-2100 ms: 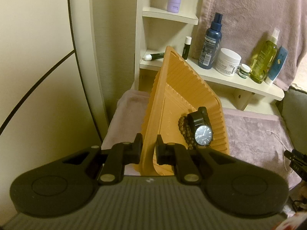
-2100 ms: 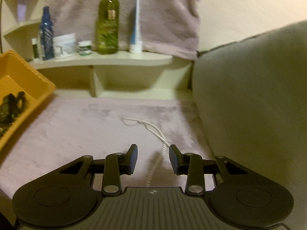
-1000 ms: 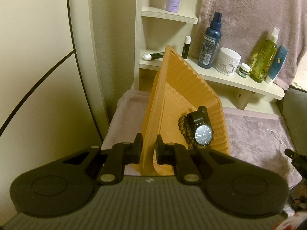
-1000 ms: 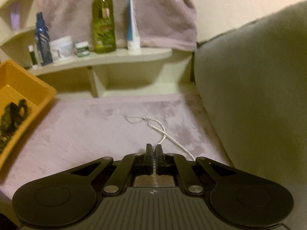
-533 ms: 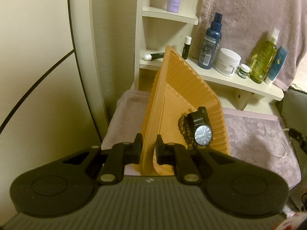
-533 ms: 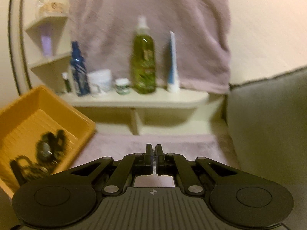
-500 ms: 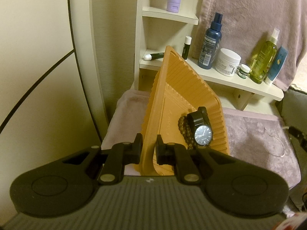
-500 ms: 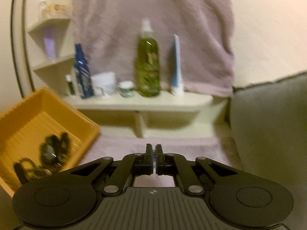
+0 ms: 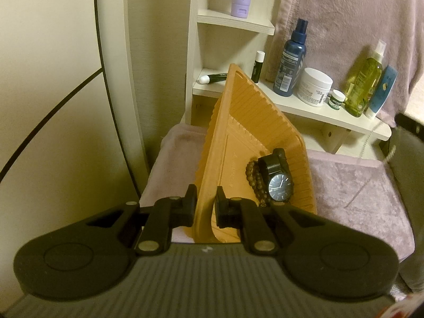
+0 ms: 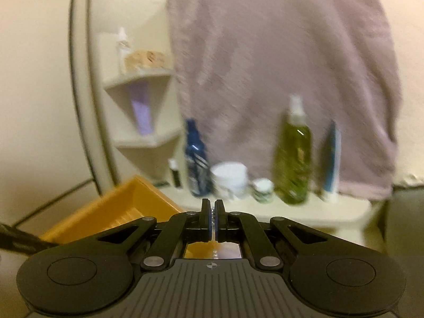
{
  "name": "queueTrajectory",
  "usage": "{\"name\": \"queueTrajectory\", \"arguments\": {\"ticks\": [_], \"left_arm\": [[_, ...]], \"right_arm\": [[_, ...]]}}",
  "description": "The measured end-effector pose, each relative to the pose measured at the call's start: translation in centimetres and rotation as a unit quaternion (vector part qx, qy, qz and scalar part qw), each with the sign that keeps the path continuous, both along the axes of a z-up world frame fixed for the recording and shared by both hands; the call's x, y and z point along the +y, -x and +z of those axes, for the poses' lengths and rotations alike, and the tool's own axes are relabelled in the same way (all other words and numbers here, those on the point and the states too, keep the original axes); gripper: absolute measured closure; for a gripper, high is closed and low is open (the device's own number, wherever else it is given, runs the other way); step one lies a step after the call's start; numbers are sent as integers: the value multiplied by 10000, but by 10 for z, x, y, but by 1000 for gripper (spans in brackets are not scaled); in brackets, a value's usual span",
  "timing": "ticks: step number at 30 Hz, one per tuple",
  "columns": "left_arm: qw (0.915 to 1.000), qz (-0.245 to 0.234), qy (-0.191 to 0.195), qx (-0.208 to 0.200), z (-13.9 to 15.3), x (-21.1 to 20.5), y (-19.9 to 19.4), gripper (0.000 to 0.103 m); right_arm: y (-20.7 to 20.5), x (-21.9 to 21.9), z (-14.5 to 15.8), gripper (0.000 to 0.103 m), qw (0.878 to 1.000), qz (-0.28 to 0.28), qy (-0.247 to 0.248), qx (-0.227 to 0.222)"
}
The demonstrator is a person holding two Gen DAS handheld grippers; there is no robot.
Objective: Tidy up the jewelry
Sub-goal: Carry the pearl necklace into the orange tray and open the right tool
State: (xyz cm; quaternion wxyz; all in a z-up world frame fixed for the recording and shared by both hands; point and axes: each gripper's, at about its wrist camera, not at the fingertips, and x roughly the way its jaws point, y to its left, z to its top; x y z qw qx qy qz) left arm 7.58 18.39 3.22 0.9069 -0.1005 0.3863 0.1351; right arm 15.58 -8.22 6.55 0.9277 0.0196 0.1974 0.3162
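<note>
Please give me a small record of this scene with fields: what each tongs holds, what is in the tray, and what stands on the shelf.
left tongs: shut on the rim of the orange tray, tray tilted
right tongs: shut on a thin white chain, which hangs down
in tray: black watch, brown bead bracelet
on shelf: blue spray bottle, white jar, green bottle
under tray: pink cloth
</note>
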Motion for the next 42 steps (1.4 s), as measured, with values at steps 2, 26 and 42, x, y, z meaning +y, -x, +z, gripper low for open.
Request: {"name": "queueTrajectory", "arguments": {"ticks": [2, 26, 42], "left_arm": [[10000, -2, 3, -3, 0, 0, 0, 91], [10000, 19, 48, -40, -1, 1, 1, 91], [9999, 11, 127, -60, -3, 6, 3, 91]], "right_arm": [[1, 10, 11, 101, 9998, 138, -87, -107], [-9, 90, -43, 101, 9820, 1631, 124, 948], [-10, 75, -79, 36, 9784, 1564, 45, 1353]]}}
